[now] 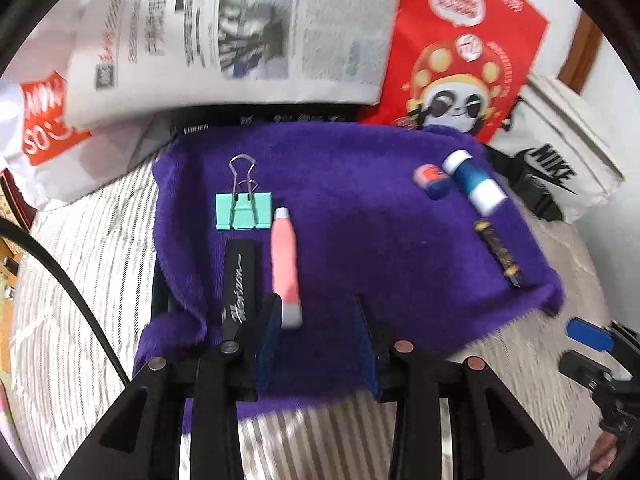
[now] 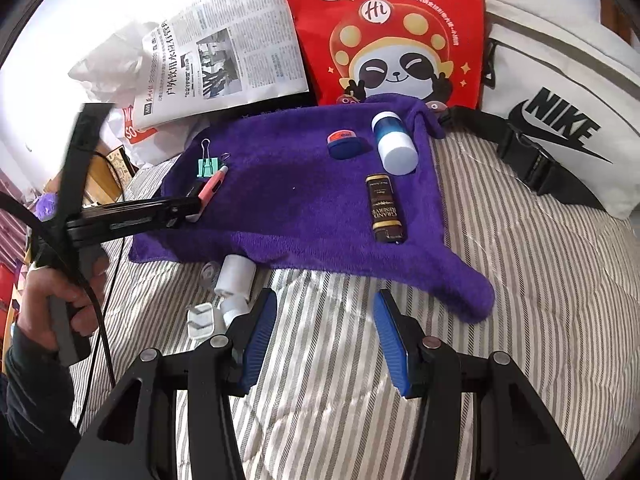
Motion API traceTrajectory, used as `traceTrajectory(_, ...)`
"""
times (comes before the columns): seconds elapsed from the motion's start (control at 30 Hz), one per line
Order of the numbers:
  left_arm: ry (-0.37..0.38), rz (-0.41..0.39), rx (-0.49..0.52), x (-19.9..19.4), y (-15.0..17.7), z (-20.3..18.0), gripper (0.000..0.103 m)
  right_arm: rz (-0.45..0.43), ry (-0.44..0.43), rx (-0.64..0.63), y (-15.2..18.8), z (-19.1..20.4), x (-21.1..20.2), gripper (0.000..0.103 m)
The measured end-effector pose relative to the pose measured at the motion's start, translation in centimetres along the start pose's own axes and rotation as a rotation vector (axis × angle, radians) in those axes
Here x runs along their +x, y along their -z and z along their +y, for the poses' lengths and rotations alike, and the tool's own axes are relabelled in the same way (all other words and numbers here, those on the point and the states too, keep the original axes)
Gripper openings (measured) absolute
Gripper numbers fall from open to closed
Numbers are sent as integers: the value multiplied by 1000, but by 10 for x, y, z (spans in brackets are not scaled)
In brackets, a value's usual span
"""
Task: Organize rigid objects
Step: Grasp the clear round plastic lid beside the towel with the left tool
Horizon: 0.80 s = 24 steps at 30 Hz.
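Note:
A purple towel (image 1: pixel 360 240) (image 2: pixel 304 208) lies on the striped bed. On its left part sit a mint binder clip (image 1: pixel 244 210) (image 2: pixel 207 167), a pink pen (image 1: pixel 285 264) (image 2: pixel 214 184) and a black bar with white script (image 1: pixel 239 284). My left gripper (image 1: pixel 318 320) (image 2: pixel 194 208) is open just above the towel. The pen's near end lies inside the left finger (image 1: pixel 269 332), and the pads do not press it. To the right rest a small blue and orange case (image 1: pixel 432 179) (image 2: pixel 346 145), a blue and white bottle (image 1: pixel 474 182) (image 2: pixel 394 144) and a dark brown tube (image 1: pixel 498 252) (image 2: pixel 385 208). My right gripper (image 2: pixel 324 300) hovers open and empty over the bedding.
Off the towel's near edge lie a white bottle (image 2: pixel 236 276) and a white plug (image 2: pixel 202 320). Behind the towel are a newspaper (image 2: pixel 224 60), a red panda bag (image 2: pixel 392 32) and a white Nike bag (image 2: pixel 560 112). A hand (image 2: pixel 60 292) holds the left gripper, with a black cable (image 2: pixel 102 340).

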<state>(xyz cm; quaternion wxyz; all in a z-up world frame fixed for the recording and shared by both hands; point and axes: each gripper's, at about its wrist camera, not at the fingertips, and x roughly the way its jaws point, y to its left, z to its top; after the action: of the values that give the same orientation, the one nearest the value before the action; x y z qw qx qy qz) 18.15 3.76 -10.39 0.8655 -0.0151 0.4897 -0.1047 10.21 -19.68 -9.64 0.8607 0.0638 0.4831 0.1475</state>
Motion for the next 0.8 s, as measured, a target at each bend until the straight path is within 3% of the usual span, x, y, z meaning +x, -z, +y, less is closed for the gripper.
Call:
traceTrajectory(0.23, 61, -12, 42, -30, 26, -27, 34, -22, 14, 7, 12, -3, -18, 50)
traceTrajectory(0.53, 40, 74, 114, 1, 55, -48, 35, -30, 39, 9, 25, -11, -35, 50)
traceTrajectory(0.6, 71, 68, 115, 3, 56, -50, 36, -29, 50, 7, 28, -13, -37, 50)
traceTrajectory(0.8, 54, 79, 165, 9, 56, -59, 36, -28, 60, 1, 35, -15, -39, 50)
